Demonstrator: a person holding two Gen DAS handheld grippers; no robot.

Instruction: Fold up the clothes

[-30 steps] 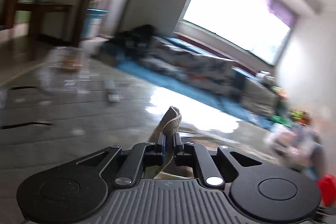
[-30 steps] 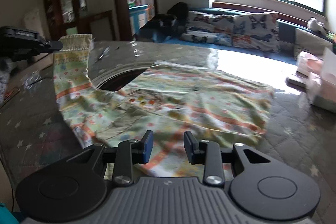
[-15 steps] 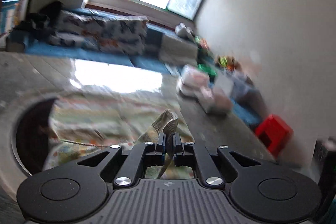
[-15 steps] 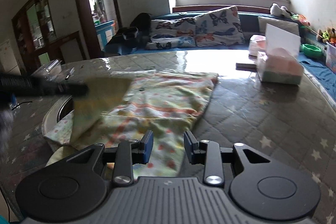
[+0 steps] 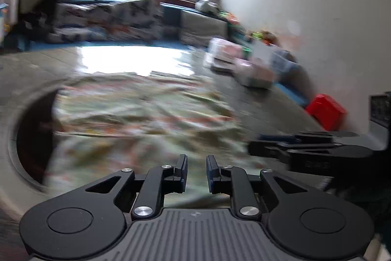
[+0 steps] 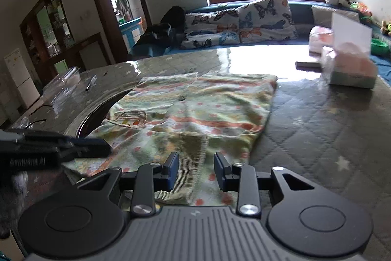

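A light green garment with orange stripes and dots lies flat on the quilted table; it is blurred in the left wrist view. Its sleeve lies folded over the body, the ribbed cuff nearest me. My right gripper is open and empty, low over that cuff. My left gripper is open and empty above the garment's near edge. It shows in the right wrist view at the left, and the right gripper shows in the left wrist view at the right.
The quilted table has a round dark hole at the garment's left edge. A tissue box and packets stand at the far right. A clear plastic box sits far left. A sofa with butterfly cushions lies beyond.
My left gripper carried the sleeve across over the garment's body, opened and let go of the cuff. The sleeve now lies folded on the garment. The right gripper stayed open.
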